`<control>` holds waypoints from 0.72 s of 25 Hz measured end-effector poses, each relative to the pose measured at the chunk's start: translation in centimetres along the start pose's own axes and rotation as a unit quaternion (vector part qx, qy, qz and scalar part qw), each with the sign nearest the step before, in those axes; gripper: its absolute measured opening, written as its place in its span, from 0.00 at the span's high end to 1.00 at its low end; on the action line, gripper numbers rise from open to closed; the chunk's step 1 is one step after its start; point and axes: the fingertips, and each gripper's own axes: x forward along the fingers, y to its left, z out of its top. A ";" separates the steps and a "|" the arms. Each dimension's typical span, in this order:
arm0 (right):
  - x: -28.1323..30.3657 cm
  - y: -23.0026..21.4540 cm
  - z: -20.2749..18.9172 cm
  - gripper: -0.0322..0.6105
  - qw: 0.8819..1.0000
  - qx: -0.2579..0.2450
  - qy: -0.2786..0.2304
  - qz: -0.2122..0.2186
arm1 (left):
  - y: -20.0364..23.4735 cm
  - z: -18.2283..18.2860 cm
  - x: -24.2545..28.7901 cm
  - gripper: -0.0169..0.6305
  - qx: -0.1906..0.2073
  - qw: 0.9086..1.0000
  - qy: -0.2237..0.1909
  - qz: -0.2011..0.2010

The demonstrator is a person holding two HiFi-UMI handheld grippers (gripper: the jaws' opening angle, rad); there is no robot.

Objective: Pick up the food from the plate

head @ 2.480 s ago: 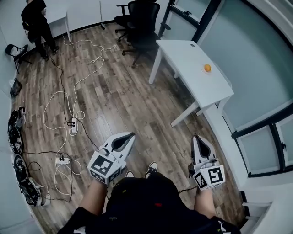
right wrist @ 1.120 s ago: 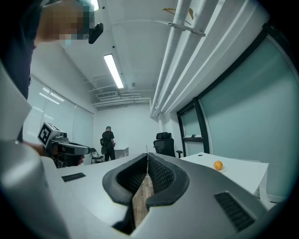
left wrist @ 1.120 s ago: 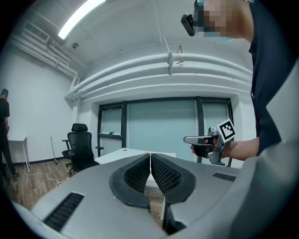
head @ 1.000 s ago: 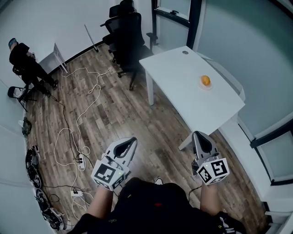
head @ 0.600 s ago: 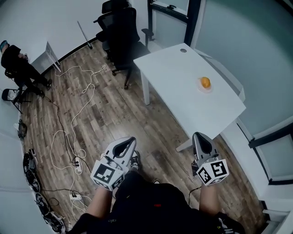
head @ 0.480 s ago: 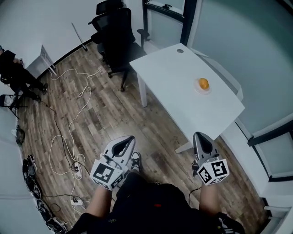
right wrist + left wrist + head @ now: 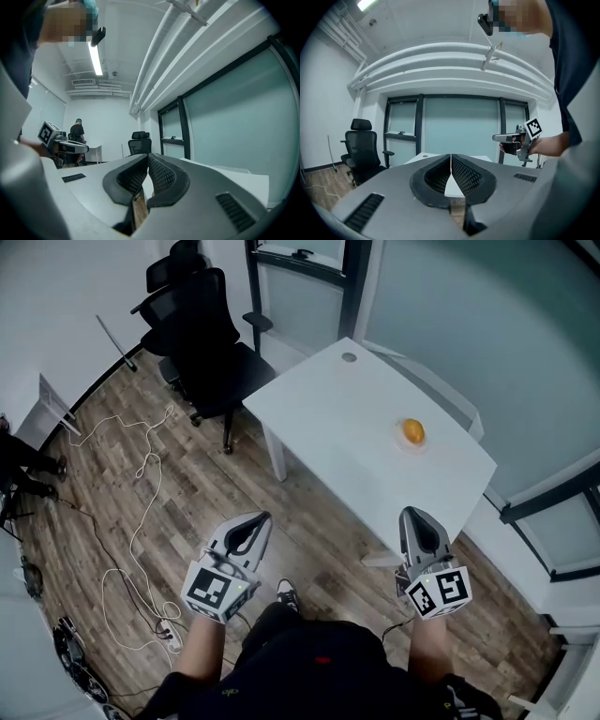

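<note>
**Clerk:** Item one, the food: where is it held?
**Checker:** One round orange piece of food point(image 7: 412, 431), seated on a small pale round plate point(image 7: 413, 450), toward the far right side of the white rectangular table point(image 7: 328, 418). Nothing touches it. You stand on the brown wooden plank floor point(image 7: 187, 484), short of the table's near edge and well apart from the plate

**Clerk:** Item two, your tongs?
**Checker:** Left grey two-jaw gripper point(image 7: 255, 519): jaws pressed together, nothing between them. Right grey two-jaw gripper point(image 7: 416, 515): likewise closed and empty

**Clerk:** Balance outstanding?
**Checker:** By my judgement, no part of the pick-up is done. Left to you: close in on the table, part one pair of jaws, take the food, lift it clear of the plate
</note>
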 end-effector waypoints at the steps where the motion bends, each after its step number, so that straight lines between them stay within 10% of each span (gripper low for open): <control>1: 1.3 0.3 0.4 0.91 1.000 -0.003 -0.003 -0.006 | 1.8 0.3 0.4 0.94 -0.003 1.000 0.000 -0.003; 18: 10.5 -2.8 -0.7 0.91 0.997 -0.011 0.022 -0.076 | 10.5 -0.8 9.8 0.94 -0.015 0.996 0.005 -0.084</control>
